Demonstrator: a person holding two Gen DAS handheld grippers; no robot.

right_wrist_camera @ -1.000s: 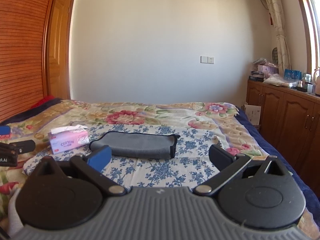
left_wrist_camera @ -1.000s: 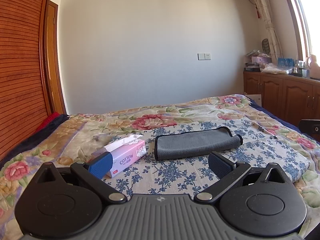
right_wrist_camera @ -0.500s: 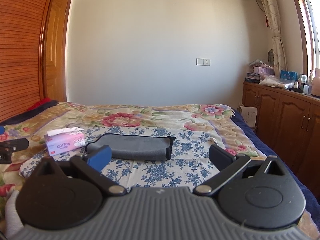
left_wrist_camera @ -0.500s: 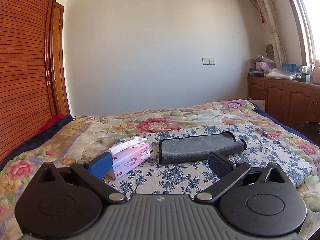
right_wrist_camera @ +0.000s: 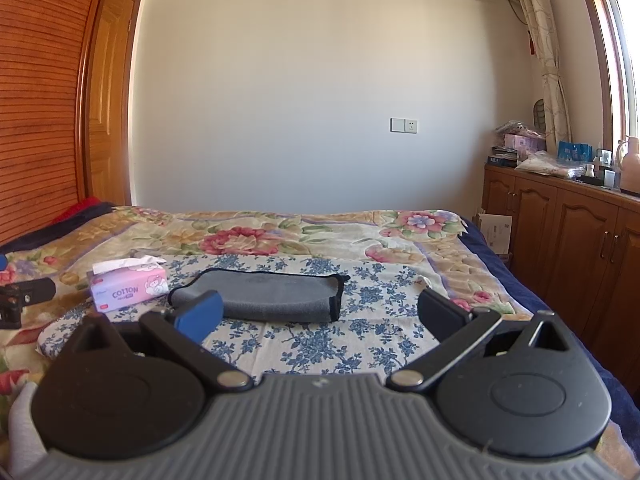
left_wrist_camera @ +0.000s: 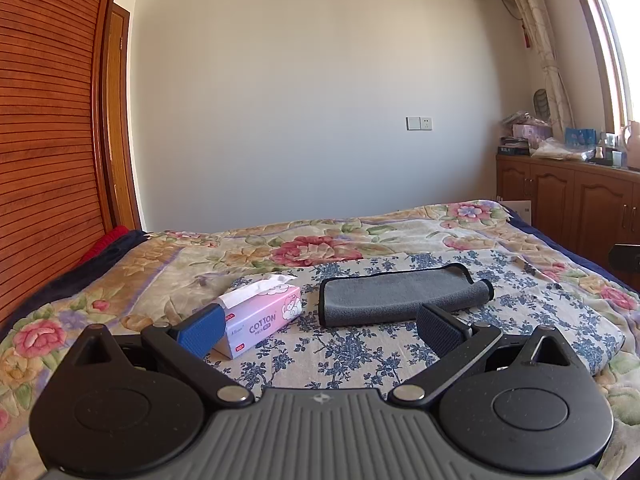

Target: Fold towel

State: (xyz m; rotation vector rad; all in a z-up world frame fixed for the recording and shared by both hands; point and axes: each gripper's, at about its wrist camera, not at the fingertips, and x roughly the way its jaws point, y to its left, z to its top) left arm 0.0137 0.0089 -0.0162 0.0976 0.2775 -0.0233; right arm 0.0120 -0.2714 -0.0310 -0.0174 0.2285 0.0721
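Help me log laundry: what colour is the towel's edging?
Black trim on a grey towel, clearest in the left wrist view.

The bed [left_wrist_camera: 400, 236] is viewed low and forward from both wrist cameras, set back; the towel [left_wrist_camera: 404, 294] and tissue box [right_wrist_camera: 128, 288] are shared.

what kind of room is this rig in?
Almost certainly a home bedroom: a bed with a floral bedspread, wooden cabinets under a curtained window, and a tissue box beside the folded grey towel.
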